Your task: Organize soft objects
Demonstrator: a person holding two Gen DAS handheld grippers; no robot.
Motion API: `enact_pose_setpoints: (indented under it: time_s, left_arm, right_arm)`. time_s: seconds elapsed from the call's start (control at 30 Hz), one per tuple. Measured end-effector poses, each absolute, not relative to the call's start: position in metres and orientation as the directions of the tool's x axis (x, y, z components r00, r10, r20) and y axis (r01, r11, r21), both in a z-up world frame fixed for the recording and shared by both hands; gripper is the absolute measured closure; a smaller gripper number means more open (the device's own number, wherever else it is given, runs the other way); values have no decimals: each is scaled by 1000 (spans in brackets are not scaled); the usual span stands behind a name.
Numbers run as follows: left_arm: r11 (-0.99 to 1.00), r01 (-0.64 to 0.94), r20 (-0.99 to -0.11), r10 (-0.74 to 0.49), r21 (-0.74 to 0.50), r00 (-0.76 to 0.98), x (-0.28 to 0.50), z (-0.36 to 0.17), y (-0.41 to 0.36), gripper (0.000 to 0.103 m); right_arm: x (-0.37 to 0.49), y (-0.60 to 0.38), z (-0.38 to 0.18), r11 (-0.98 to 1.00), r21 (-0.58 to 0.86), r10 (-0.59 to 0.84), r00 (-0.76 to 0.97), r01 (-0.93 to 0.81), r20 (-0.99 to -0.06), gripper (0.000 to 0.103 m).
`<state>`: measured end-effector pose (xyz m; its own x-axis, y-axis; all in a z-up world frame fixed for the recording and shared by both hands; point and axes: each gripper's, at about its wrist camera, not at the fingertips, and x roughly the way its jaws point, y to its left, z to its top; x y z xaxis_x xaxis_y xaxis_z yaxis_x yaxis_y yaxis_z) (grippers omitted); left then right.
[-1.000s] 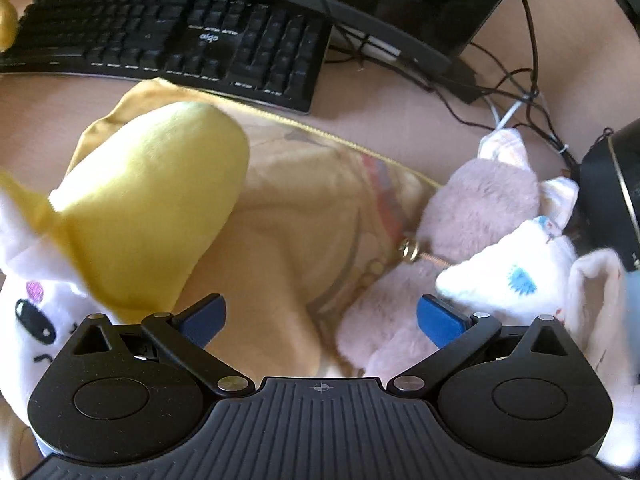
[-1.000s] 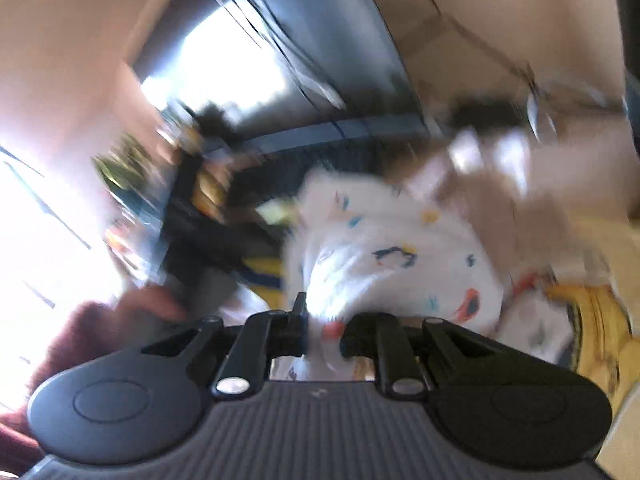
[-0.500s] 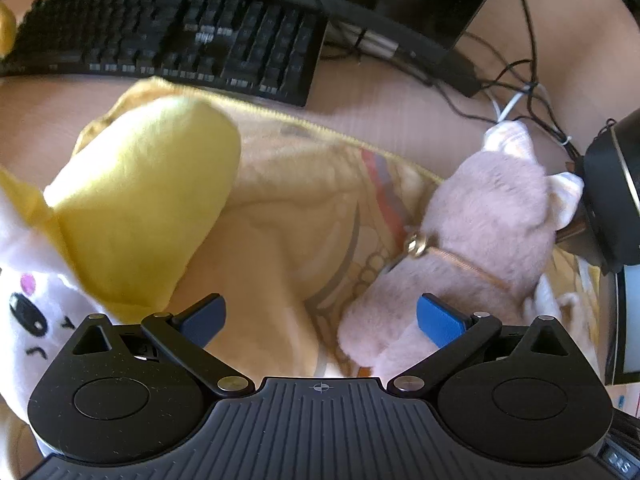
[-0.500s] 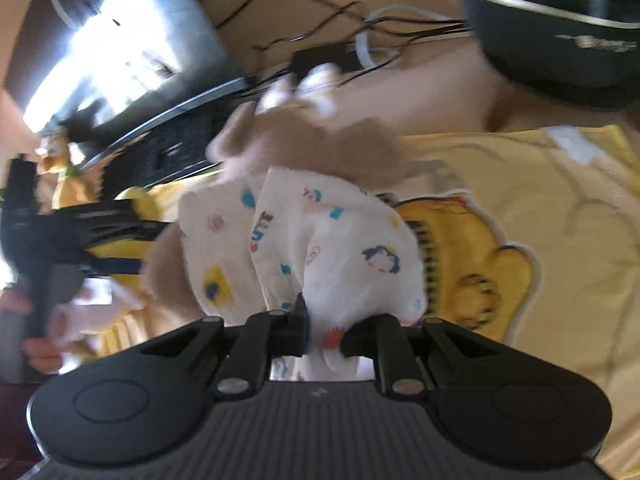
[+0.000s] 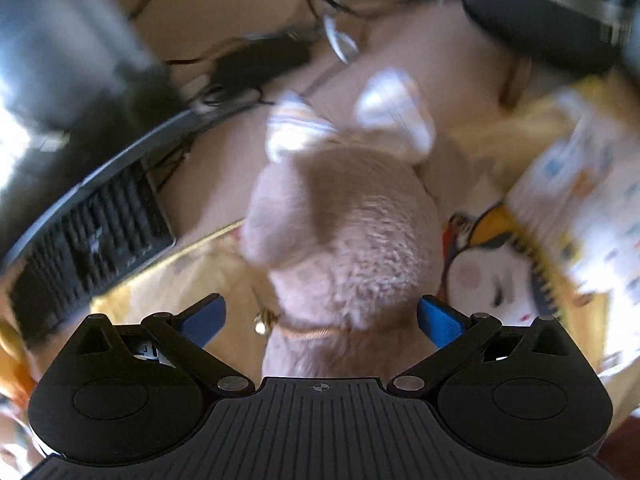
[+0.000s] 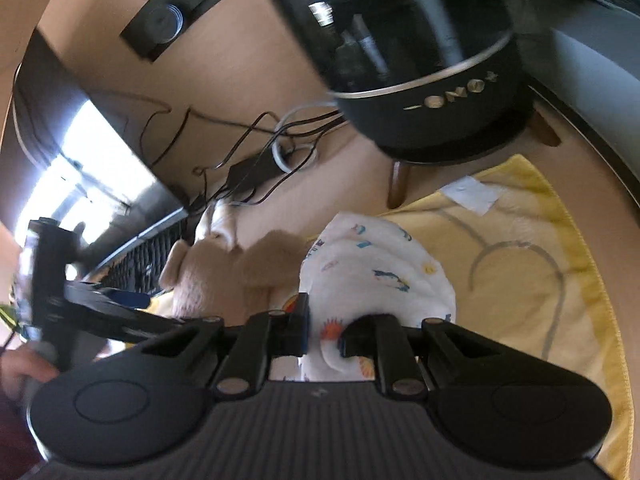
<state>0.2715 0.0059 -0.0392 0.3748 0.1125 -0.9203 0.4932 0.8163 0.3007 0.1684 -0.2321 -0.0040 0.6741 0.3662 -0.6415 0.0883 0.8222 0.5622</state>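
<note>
A pinkish plush animal [image 5: 344, 236] with pale striped ears lies on a yellow blanket [image 5: 192, 276], its neck and gold collar between the wide-apart blue pads of my left gripper [image 5: 320, 318], which stands open. The same plush animal [image 6: 224, 276] shows left of centre in the right wrist view, with the left gripper [image 6: 108, 300] beside it. My right gripper [image 6: 324, 336] is shut on a white printed cloth [image 6: 372, 268], bunched above the yellow blanket [image 6: 532, 280]. That white printed cloth [image 5: 592, 216] appears blurred at the right of the left wrist view.
A black keyboard [image 5: 92, 248] and monitor base lie at the left. Tangled cables and a power brick [image 6: 256, 168] sit behind the toys. A round black speaker [image 6: 436, 92] on wooden legs stands just beyond the blanket. A hand [image 6: 24, 372] holds the left gripper.
My left gripper has swung right and closer, now straddling the plush animal's neck. My right gripper has carried the white cloth off the plush toward the speaker side of the blanket.
</note>
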Motion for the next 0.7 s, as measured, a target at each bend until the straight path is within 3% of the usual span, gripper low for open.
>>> enact_pose_setpoints:
  time_s: [0.3, 0.4, 0.47, 0.57, 0.7]
  left_arm:
    - [797, 533, -956, 194, 285, 220, 305, -79, -8, 0]
    - [805, 536, -963, 160, 253, 215, 304, -73, -9, 10]
    - [833, 523, -977, 92, 182, 194, 303, -62, -5, 12]
    - [896, 425, -979, -182, -128, 90, 307, -38, 14, 12]
    - [814, 338, -859, -512, -472, 32, 302, -22, 38, 12]
  right_arm:
    - [160, -262, -24, 774, 616, 362, 696, 147, -621, 88]
    - [158, -271, -30, 757, 630, 354, 701, 174, -619, 88]
    - [156, -277, -33, 747, 637, 349, 705, 188, -618, 88]
    - [155, -283, -33, 743, 639, 341, 709, 200, -618, 88]
    - [157, -283, -27, 759, 623, 331, 712, 189, -619, 88]
